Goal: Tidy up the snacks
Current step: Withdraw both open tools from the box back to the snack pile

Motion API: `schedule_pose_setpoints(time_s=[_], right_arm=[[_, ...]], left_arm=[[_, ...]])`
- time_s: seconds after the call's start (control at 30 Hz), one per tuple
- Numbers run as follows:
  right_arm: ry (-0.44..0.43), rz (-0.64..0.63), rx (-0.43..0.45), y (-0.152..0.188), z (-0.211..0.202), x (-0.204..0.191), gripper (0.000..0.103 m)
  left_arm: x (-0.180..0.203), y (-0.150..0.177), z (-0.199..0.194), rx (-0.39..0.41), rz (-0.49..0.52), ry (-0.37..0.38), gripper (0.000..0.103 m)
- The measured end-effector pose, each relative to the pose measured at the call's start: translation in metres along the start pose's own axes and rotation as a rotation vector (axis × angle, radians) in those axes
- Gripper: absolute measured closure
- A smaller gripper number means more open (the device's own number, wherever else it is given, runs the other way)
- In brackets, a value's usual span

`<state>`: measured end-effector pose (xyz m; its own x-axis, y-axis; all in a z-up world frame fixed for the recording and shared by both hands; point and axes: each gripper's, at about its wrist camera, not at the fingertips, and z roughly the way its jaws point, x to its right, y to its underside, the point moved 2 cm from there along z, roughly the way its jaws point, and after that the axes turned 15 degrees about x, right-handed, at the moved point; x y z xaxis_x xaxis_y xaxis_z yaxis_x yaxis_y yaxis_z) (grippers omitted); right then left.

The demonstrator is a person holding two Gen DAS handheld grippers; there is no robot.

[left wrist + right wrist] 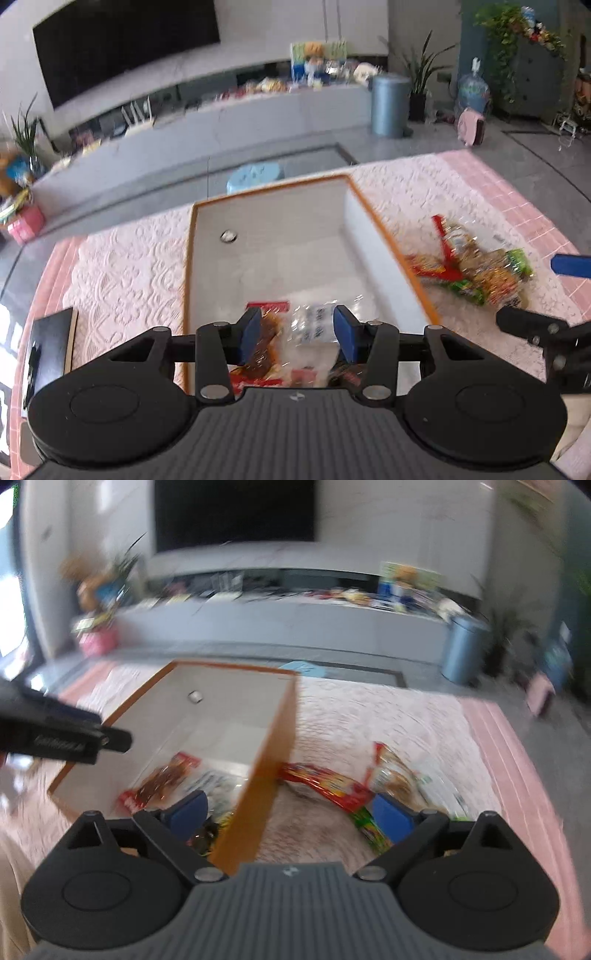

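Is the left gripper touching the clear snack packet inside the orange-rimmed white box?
Cannot tell. In the left wrist view the left gripper straddles the clear snack packet in the orange-rimmed white box, but blur hides any contact or gap at the blue pads.

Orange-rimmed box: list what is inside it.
The box holds a red snack packet and a clear-wrapped snack at its near end. The left gripper hides whatever lies beneath.

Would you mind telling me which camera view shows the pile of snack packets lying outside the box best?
The left wrist view: the snack pile lies whole on the pink cloth, right of the orange-rimmed box, only slightly blurred. In the right wrist view the pile is closer but smeared, and the right gripper, open, hides its near edge.
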<state>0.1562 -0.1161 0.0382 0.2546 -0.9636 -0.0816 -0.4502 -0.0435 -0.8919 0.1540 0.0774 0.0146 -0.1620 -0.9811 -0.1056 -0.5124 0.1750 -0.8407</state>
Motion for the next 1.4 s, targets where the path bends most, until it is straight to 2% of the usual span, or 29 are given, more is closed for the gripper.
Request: schedule_pose_setpoints(time_s=[0.1, 0.2, 0.3, 0.33, 0.47, 0.57, 0.7, 0.77, 0.9, 1.0, 1.17, 1.27, 1.4], right_arm=[[0.066, 0.086, 0.022, 0.008, -0.014, 0.024, 0.009], [0.168, 0.125, 0.049, 0.018, -0.028, 0.042, 0.009], [0.247, 0.161, 0.091, 0.026, -0.042, 0.061, 0.009], [0.256, 0.168, 0.097, 0.028, -0.044, 0.065, 0.009], [0.318, 0.195, 0.124, 0.04, -0.056, 0.093, 0.006], [0.365, 0.201, 0.119, 0.048, -0.059, 0.108, 0.006], [0.416, 0.206, 0.106, 0.058, -0.058, 0.127, 0.006], [0.426, 0.215, 0.099, 0.062, -0.054, 0.134, 0.006], [0.432, 0.23, 0.086, 0.068, -0.046, 0.143, 0.006], [0.425, 0.237, 0.07, 0.074, -0.04, 0.149, 0.006], [0.4, 0.233, 0.05, 0.082, -0.027, 0.153, 0.006], [0.373, 0.227, 0.041, 0.082, -0.018, 0.155, 0.008], [0.342, 0.219, 0.016, 0.079, -0.001, 0.16, 0.015]], left_arm=[[0.022, 0.002, -0.005, 0.035, -0.006, 0.005, 0.049], [0.046, 0.004, -0.008, 0.078, -0.015, 0.015, 0.049], [0.068, 0.009, -0.014, 0.142, -0.041, -0.023, 0.037], [0.075, 0.011, -0.016, 0.164, -0.05, -0.012, 0.036], [0.104, 0.017, -0.008, 0.145, -0.081, 0.059, 0.036], [0.124, 0.02, 0.0, 0.15, -0.022, 0.1, 0.027], [0.145, 0.024, 0.009, 0.152, 0.033, 0.162, 0.026], [0.148, 0.026, 0.014, 0.15, 0.019, 0.17, 0.026], [0.153, 0.029, 0.018, 0.167, 0.005, 0.14, 0.026], [0.157, 0.029, 0.025, 0.171, -0.001, 0.159, 0.027], [0.16, 0.033, 0.046, 0.081, -0.016, 0.184, 0.027], [0.162, 0.036, 0.057, 0.042, -0.009, 0.193, 0.031], [0.162, 0.031, 0.068, 0.037, -0.002, 0.189, 0.031]])
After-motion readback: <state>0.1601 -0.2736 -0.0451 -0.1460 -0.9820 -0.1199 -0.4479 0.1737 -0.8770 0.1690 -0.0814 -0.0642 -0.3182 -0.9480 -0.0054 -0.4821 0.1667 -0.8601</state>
